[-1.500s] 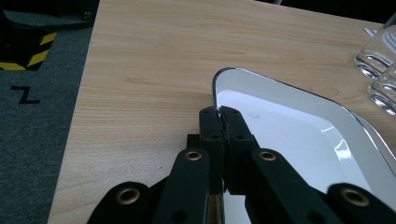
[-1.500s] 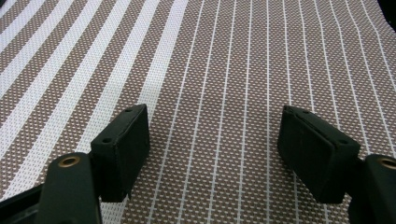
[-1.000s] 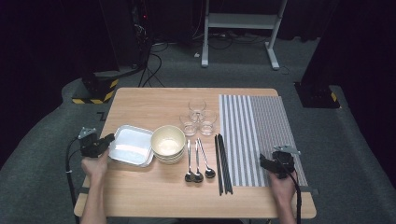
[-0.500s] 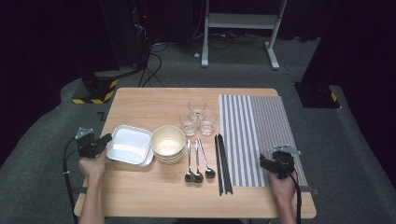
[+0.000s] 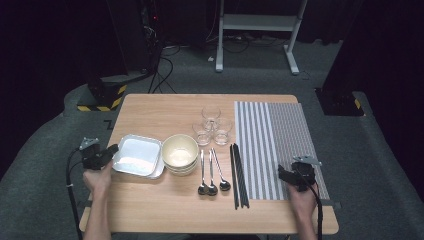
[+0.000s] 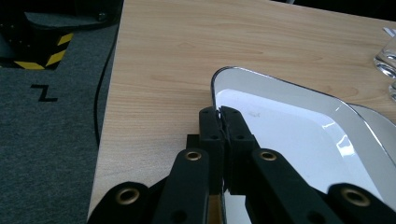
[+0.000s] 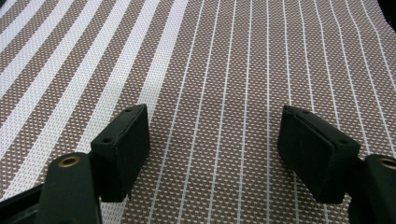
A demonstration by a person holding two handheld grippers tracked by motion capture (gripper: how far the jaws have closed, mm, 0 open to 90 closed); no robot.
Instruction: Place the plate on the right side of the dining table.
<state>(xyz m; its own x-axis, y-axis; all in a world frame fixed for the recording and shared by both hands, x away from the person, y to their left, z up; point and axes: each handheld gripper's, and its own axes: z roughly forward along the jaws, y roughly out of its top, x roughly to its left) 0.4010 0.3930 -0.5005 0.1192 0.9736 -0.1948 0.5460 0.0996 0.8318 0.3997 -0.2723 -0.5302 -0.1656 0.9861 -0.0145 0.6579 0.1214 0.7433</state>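
Between the left tongs (image 6: pixel 223 122), pinched tight: the tray's rim (image 6: pixel 243 74).

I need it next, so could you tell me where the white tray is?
In the high view, the white tray sits left on the table, beside the bowl.

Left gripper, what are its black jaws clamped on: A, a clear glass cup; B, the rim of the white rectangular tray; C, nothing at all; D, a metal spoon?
B: the left gripper has its jaws pressed together on the near rim of the white rectangular tray.
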